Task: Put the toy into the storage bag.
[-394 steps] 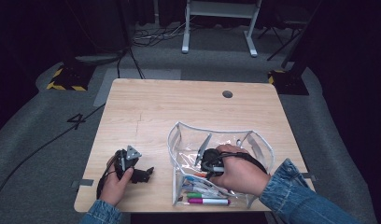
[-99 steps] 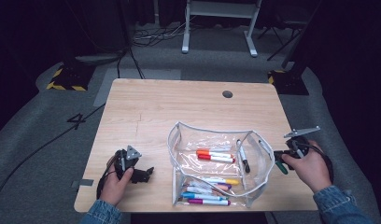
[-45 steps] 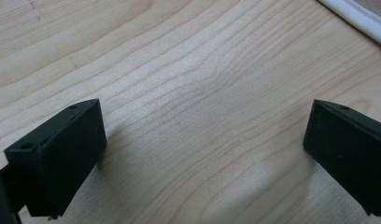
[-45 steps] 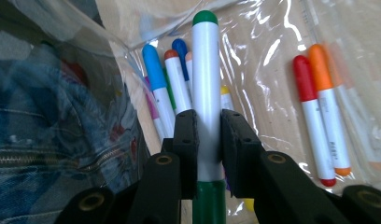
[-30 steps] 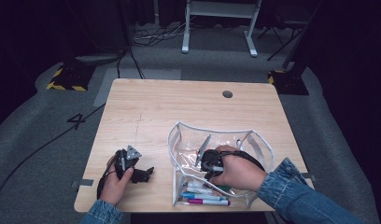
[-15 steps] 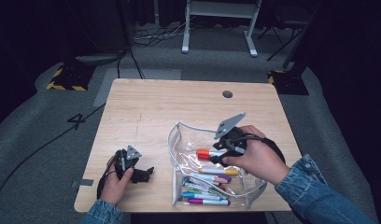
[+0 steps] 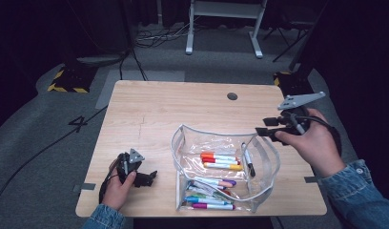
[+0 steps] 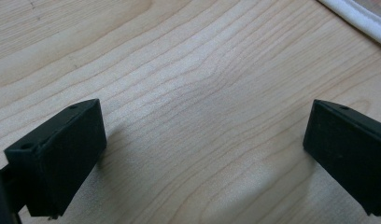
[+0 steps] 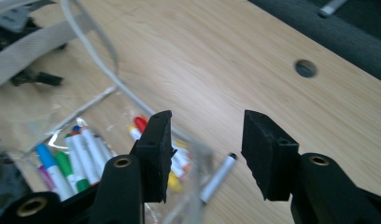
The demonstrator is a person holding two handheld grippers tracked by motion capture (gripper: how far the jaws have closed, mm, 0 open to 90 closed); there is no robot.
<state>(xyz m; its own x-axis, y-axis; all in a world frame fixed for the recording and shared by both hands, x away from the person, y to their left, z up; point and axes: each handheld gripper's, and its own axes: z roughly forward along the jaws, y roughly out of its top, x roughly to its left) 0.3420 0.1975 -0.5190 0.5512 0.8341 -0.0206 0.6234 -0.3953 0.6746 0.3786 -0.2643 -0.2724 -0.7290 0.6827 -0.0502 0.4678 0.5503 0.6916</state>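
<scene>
Dark studio: floor cables, hazard tape

Bright overhead light falls on the table amid dark surroundings, with soft shadows and slight blur throughout.

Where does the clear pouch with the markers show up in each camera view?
High view: the clear pouch stands on the near right part of the table, open at the top.
Left gripper view: its white trim cuts across the top right corner.
Right gripper view: its band and clear wall fill the left and lower left, markers inside.
Shared landmark: the pale wood-grain tabletop.
</scene>
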